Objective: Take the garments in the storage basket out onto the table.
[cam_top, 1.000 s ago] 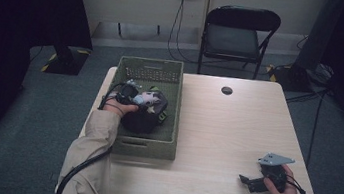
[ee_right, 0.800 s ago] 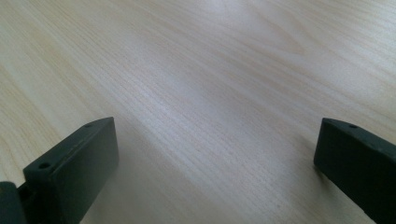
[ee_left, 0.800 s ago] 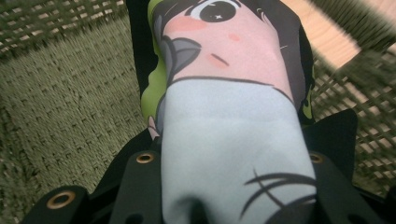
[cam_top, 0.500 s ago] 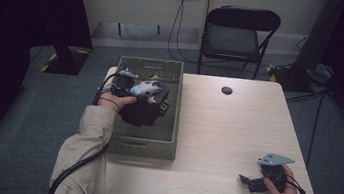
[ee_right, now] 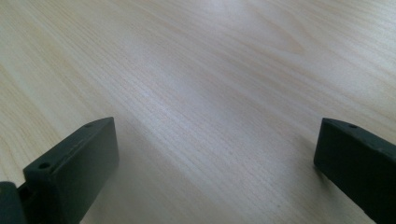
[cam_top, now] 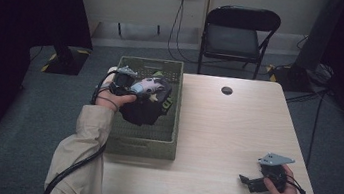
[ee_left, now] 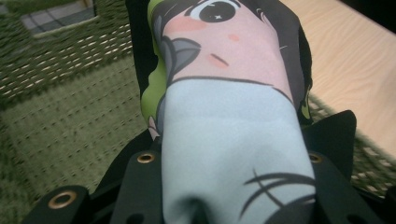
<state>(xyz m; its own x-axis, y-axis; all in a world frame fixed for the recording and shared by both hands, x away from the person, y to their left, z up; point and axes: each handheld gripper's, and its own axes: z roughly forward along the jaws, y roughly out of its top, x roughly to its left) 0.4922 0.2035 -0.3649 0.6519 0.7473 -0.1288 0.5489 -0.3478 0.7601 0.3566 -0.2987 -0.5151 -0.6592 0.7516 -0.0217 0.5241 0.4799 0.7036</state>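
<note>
The tabletop [cam_top: 225, 134] was pale wood, with the green woven basket [cam_top: 141, 143] sitting on its left edge, the biggest thing on it. Above the basket hung the printed cloth [cam_top: 145, 104], a dark bundle with a cartoon face, lifted clear of the basket floor but not past its rim. The left gripper [cam_top: 133, 89] was clamped on that cloth, jaws pinched nearly together on a fold of it. Far across, near the front right corner, the right gripper [cam_top: 248, 180] rested low over bare wood, jaws spread wide with nothing between them.

Here was the risk, as I read it. The grip looked to be on a single bunched fold, so the soft fabric could have slid out under its own weight and dropped back in. The hanging lower part sat close to the basket's right wall, and a sideways carry could have snagged it on the weave or tipped the light basket, which already stood at the tabletop's edge. The other hand was well apart, too far to steady anything.

The high view gave the layout: cloth over basket, both hands, the small dark disc [cam_top: 227, 90] near the far edge. The left gripper view gave what that one blurred: the cloth [ee_left: 229, 135] draped thick between the jaws, pale blue and pink print, an eye drawn on it. The right gripper view showed wood grain [ee_right: 210, 84] between open jaws.
</note>
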